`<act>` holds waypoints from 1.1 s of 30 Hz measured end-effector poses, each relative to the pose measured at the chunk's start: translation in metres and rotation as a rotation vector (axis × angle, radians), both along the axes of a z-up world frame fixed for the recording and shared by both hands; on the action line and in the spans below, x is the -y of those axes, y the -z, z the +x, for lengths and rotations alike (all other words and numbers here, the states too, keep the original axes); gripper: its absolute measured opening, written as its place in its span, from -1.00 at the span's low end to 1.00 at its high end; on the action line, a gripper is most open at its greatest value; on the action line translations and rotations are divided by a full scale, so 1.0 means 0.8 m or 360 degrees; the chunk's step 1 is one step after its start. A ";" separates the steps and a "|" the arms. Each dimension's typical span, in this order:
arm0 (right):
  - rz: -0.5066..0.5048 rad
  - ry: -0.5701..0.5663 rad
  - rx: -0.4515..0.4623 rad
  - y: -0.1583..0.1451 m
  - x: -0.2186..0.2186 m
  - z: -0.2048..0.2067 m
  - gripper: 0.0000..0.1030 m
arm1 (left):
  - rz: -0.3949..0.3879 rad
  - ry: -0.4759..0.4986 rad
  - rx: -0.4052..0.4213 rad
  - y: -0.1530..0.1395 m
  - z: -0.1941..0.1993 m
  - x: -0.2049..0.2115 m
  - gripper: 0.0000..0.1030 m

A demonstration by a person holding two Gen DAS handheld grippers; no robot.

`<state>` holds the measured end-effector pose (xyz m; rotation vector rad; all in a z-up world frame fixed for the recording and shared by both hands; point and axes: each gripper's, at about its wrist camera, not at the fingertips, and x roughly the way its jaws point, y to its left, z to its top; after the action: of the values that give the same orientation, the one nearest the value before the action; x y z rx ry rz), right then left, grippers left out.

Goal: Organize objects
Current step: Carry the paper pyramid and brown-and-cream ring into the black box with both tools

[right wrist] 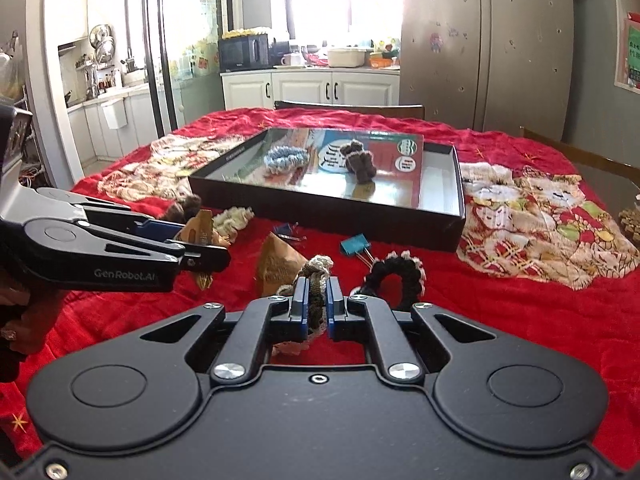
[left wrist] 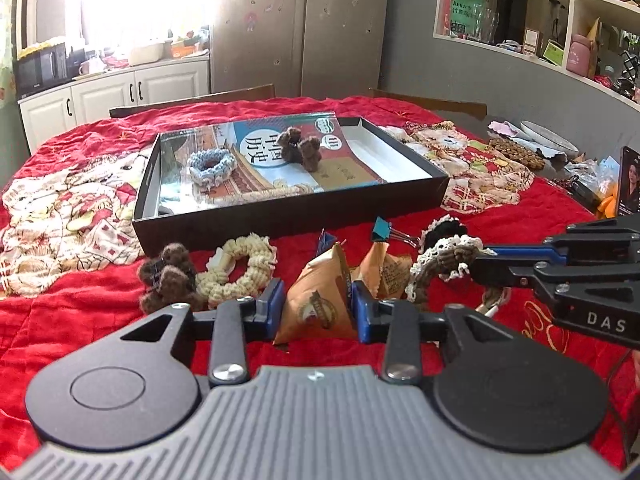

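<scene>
- Left gripper (left wrist: pixel 316 300) is clamped on an orange triangular snack packet (left wrist: pixel 318 300), blue pads pressing both its sides, right at the near edge of the red quilted cloth (left wrist: pixel 80 340).
- Right gripper (right wrist: pixel 317 304) is pressed nearly together, pinching a brown crocheted scrunchie with a cream lace edge (right wrist: pixel 316 280); from the left wrist view that same scrunchie (left wrist: pixel 440 264) hangs off the fingertips coming in from the right.
- Only the left wrist view gives the near row in full: a fuzzy brown scrunchie (left wrist: pixel 168 280), a cream knitted scrunchie (left wrist: pixel 240 268) touching it, and a second orange packet (left wrist: pixel 388 272) behind the held one.
- Only the right wrist view shows the black scrunchie with pale trim (right wrist: pixel 396 280) clearly, lying just beside the right fingers; in the other view it is half hidden behind the held scrunchie.
- A blue binder clip (right wrist: pixel 354 246) lies between the scrunchies and the box; a second clip (right wrist: pixel 290 232) is small and hard to make out.
- The shallow black box (left wrist: pixel 280 220) sits mid-table holding a glossy printed book, with a light blue scrunchie (left wrist: pixel 210 166) and another brown fuzzy one (left wrist: pixel 298 148) on top.
- The right wrist view catches a hand (right wrist: pixel 24 320) at the left edge gripping the left tool's handle, cut off by the frame.
- The far-right clutter in the left wrist view, a plate and a beaded mat (left wrist: pixel 516 152), is too distorted to sort out.
</scene>
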<state>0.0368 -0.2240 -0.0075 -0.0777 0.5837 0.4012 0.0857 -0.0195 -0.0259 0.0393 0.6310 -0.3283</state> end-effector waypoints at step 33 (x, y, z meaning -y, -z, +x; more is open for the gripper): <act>-0.0017 0.0017 0.0231 -0.063 -0.009 0.051 -0.84 | -0.0006 -0.0066 0.0168 -0.055 0.040 -0.011 -0.23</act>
<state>0.0777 -0.2164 0.0425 -0.1127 0.4431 0.3787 0.1180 -0.0109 0.0185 0.0394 0.5257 -0.2857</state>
